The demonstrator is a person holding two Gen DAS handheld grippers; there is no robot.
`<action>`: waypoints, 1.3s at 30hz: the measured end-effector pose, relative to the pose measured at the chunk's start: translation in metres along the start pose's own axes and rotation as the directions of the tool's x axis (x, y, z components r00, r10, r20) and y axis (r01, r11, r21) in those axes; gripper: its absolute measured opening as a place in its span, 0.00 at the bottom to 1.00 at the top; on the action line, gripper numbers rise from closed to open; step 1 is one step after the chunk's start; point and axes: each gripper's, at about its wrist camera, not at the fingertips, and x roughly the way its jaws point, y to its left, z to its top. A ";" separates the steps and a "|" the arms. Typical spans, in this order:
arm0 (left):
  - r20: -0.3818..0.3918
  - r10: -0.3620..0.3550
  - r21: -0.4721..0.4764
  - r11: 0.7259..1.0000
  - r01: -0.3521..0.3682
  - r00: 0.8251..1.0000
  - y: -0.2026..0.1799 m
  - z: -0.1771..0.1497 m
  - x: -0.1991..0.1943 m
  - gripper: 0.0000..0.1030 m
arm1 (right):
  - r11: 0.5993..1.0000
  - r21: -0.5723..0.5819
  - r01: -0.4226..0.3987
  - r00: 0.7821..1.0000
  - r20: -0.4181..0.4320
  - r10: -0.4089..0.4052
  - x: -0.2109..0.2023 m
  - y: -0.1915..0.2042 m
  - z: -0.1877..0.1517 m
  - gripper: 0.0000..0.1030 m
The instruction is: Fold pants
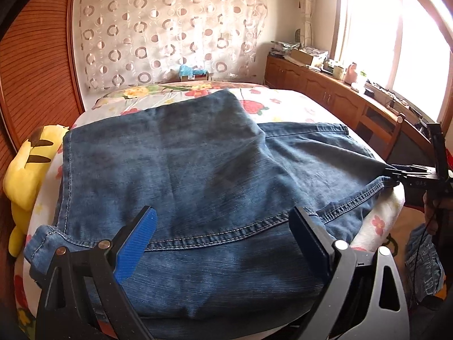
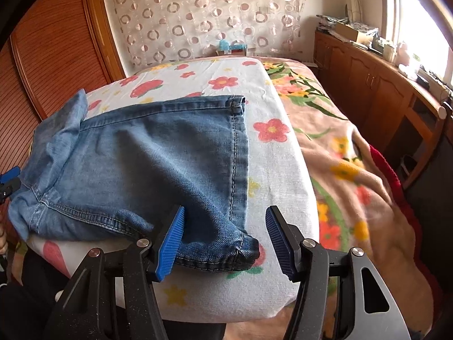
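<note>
A bedroom bed with a flowered white sheet (image 2: 271, 170) carries the partly folded blue denim pants (image 1: 184, 170) along its near edge. Both the left claw (image 1: 223, 238) and right claw (image 2: 225, 240) gape wide, gripping nothing. Next, likely, comes pinching the hem corner (image 2: 240, 252) for another fold.

Two close wrist views, shared jeans (image 1: 198, 170).

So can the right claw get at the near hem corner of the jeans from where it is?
Probably yes: the right claw is open, and the jeans' hem corner lies between its fingers with nothing over it.
</note>
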 end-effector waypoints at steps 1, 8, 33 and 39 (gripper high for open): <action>-0.002 0.000 -0.002 1.000 0.000 1.000 0.001 0.000 0.001 0.92 | 1.000 -0.002 -0.002 1.000 -0.003 0.002 0.000 0.001 -0.001 0.59; -0.003 -0.001 -0.013 1.000 0.001 1.000 0.003 0.000 0.001 0.92 | 1.000 -0.020 -0.004 1.000 -0.025 0.004 0.002 0.002 -0.006 0.56; 0.088 -0.051 0.024 0.999 0.049 0.995 -0.020 0.031 -0.035 0.92 | 0.986 -0.090 -0.139 0.969 0.194 0.154 -0.059 0.029 0.035 0.12; 0.110 -0.029 -0.016 0.999 0.031 0.993 -0.002 0.029 -0.047 0.92 | 0.942 -0.212 -0.258 0.901 0.299 0.314 -0.084 0.089 0.075 0.12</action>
